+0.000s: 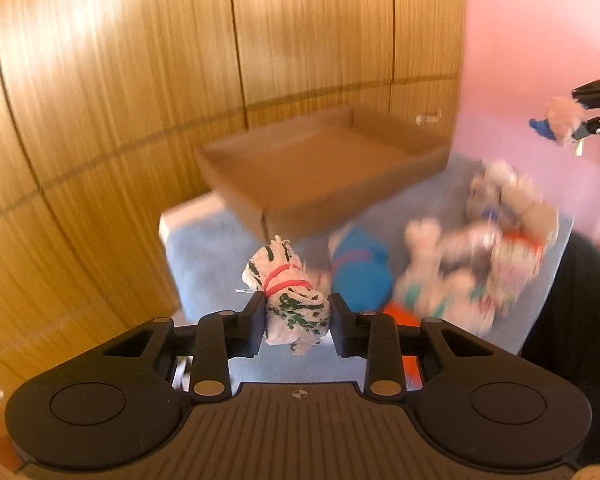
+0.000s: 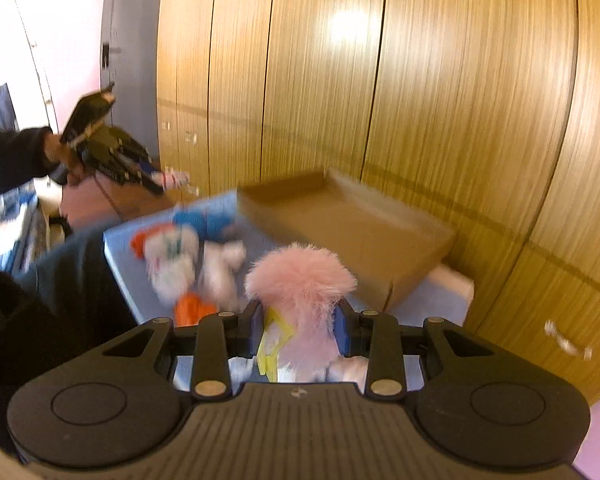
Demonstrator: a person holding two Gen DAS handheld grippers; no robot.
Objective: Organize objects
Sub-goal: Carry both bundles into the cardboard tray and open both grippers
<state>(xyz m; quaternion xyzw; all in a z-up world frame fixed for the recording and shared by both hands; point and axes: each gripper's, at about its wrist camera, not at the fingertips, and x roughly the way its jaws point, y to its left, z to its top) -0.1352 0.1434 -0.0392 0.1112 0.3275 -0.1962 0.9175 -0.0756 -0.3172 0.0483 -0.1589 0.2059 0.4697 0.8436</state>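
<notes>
- Two grippers each carry a small rolled bundle, lifted clear of the blue table.
- The left gripper pinches a white cloth roll with dark green marks between its two pads, one pad on each side of the roll's near end.
- This roll runs lengthwise away from the fingers, its far end tilted up and to the left, with a red rubber band around its middle.
- The right gripper clamps a fluffy pink bundle, the pads pressed on its lower part beside a yellow band.
- The pink bundle stands upright, its fuzzy top spreading out above the fingertips.
- Beyond the fingers, a blurred heap of other bundles, white, blue and orange, lies on the blue table.
- Further back, a shallow brown cardboard box sits open on the table's far end.
- Behind everything stand wooden cupboard doors.
</notes>
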